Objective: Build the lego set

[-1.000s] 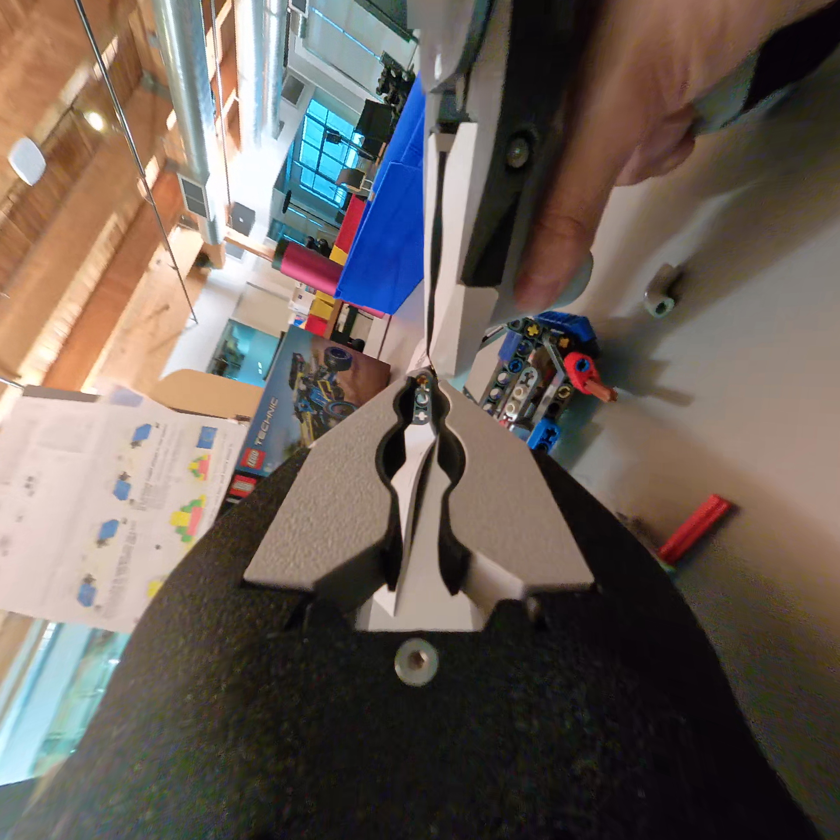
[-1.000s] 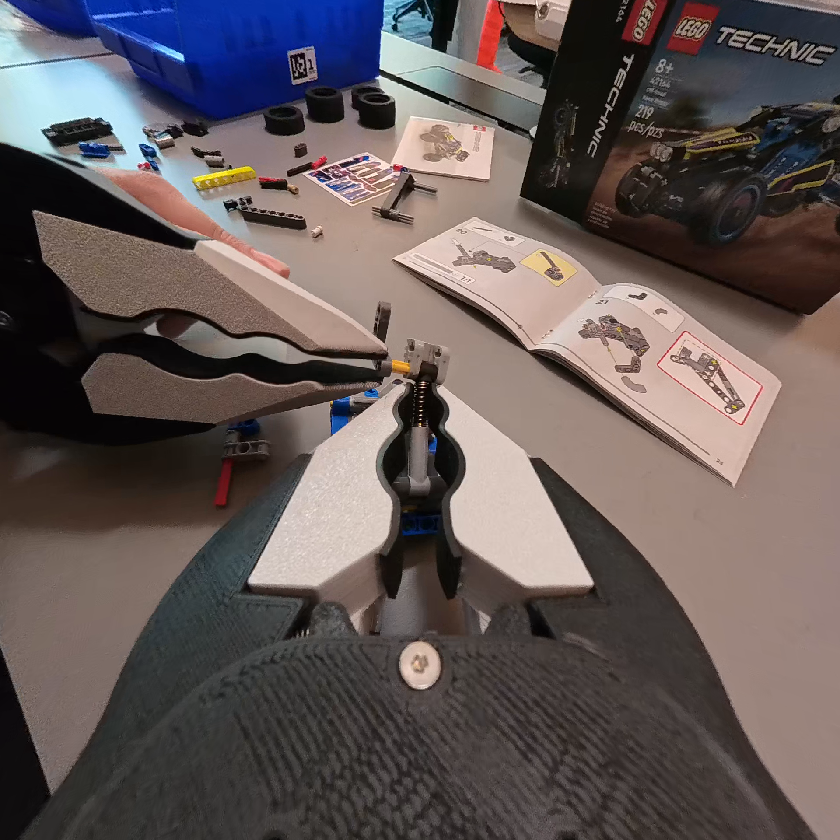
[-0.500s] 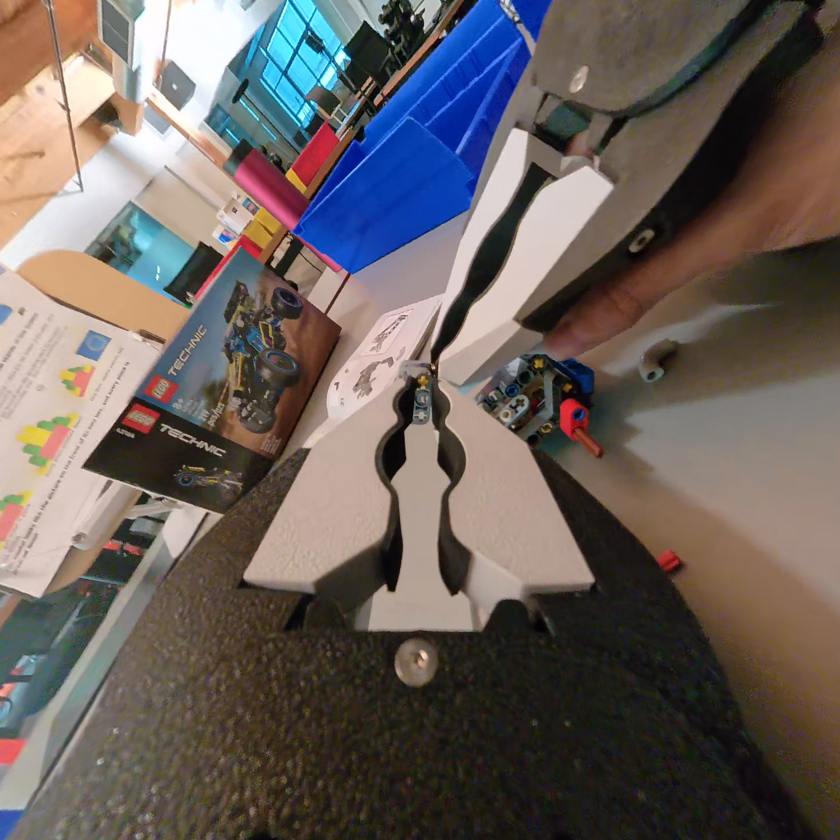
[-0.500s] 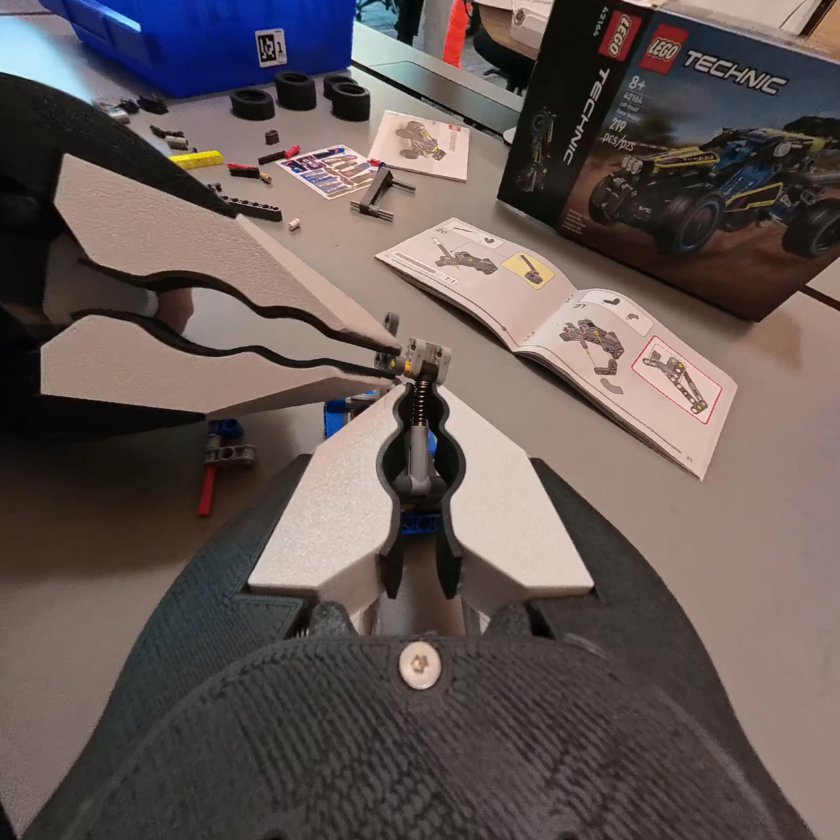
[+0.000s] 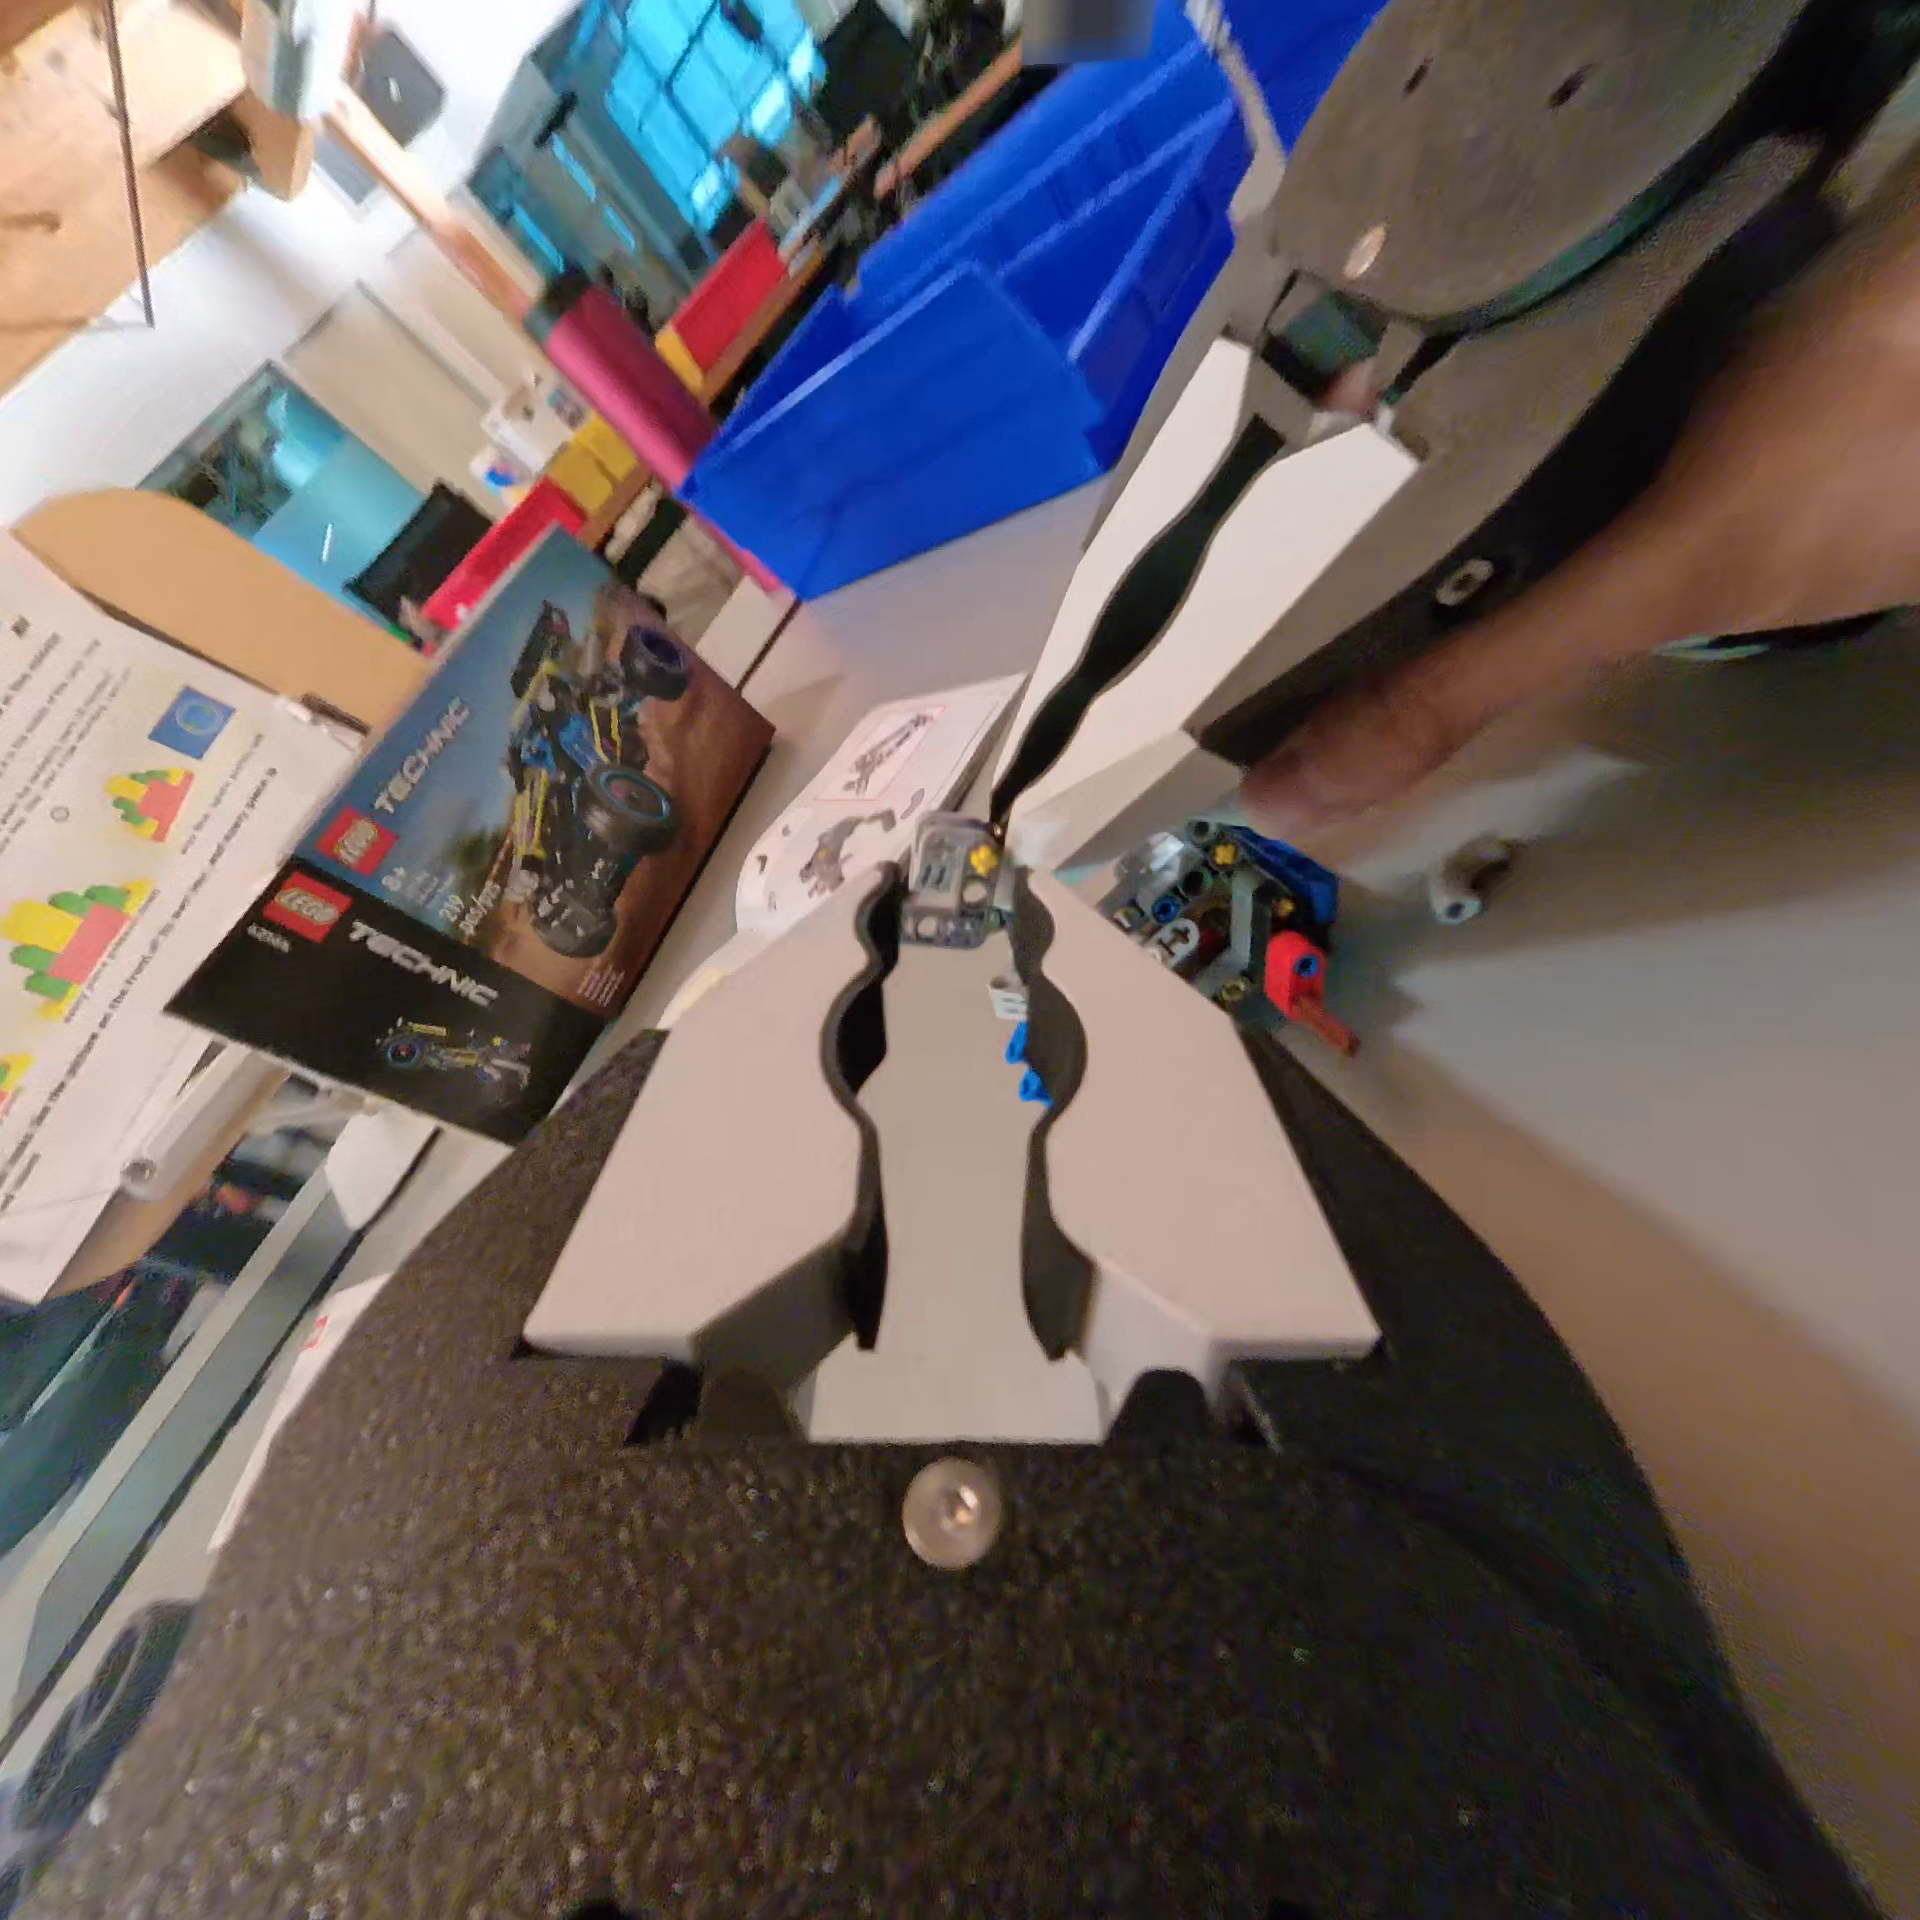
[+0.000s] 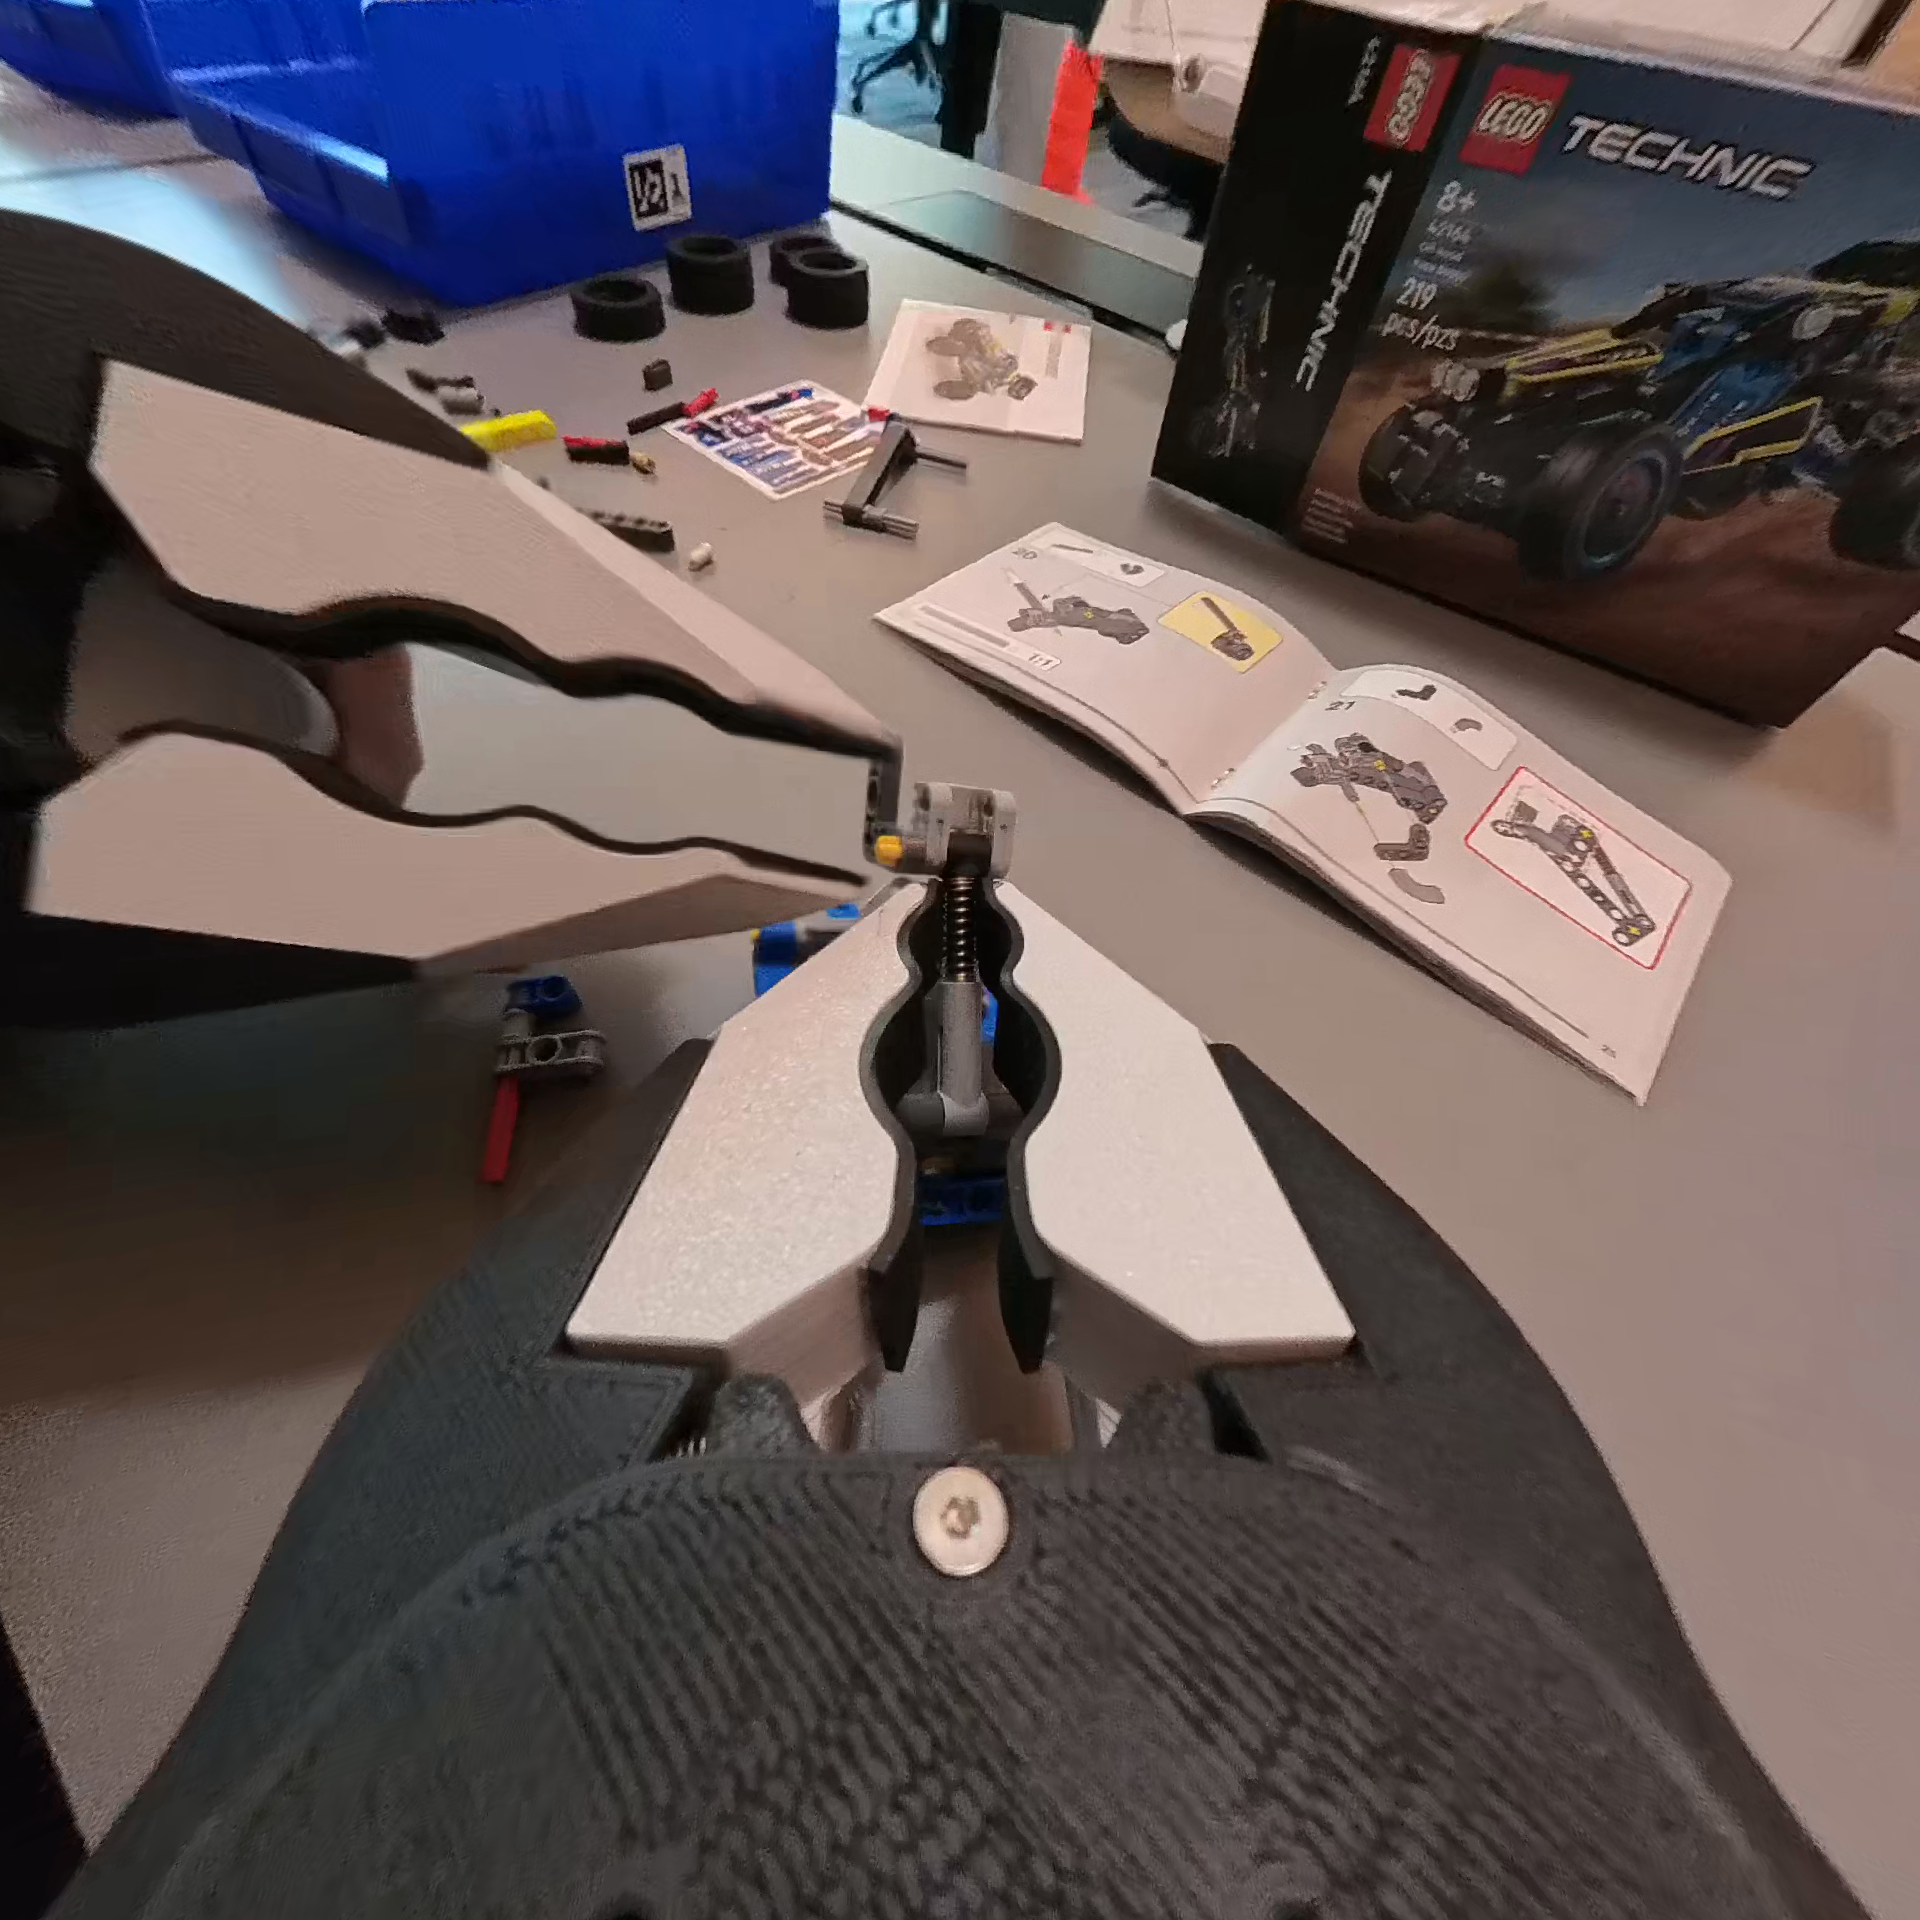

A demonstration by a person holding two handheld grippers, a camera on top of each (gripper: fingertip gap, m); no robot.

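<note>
My right gripper (image 6: 956, 894) is shut on a grey shock absorber (image 6: 956, 997) with a black spring and holds it upright above the table. A light grey connector (image 6: 961, 810) caps it, with a yellow axle (image 6: 886, 850) sticking out to the left. A small dark grey beam (image 6: 881, 790) sits on that axle. My left gripper (image 6: 878, 816) comes in from the left with its jaws apart, and the beam stands between its fingertips. In the left wrist view the beam (image 5: 940, 920) stands between the tips of my left gripper (image 5: 945, 904), and the right gripper (image 5: 1003, 821) reaches down from above.
An open instruction booklet (image 6: 1299, 748) and the set's box (image 6: 1558, 364) lie to the right. A blue bin (image 6: 520, 135), black tyres (image 6: 717, 275), a sticker sheet (image 6: 779, 436) and loose parts (image 6: 582, 447) lie at the back left. A partly built assembly (image 5: 1226, 914) sits under the grippers. Only a small space, under 4 cm, lies between the two pairs of fingers.
My left jaws were shut on the dark beam and have now opened, leaving it on the yellow axle. The right gripper keeps its grip on the shock absorber.
</note>
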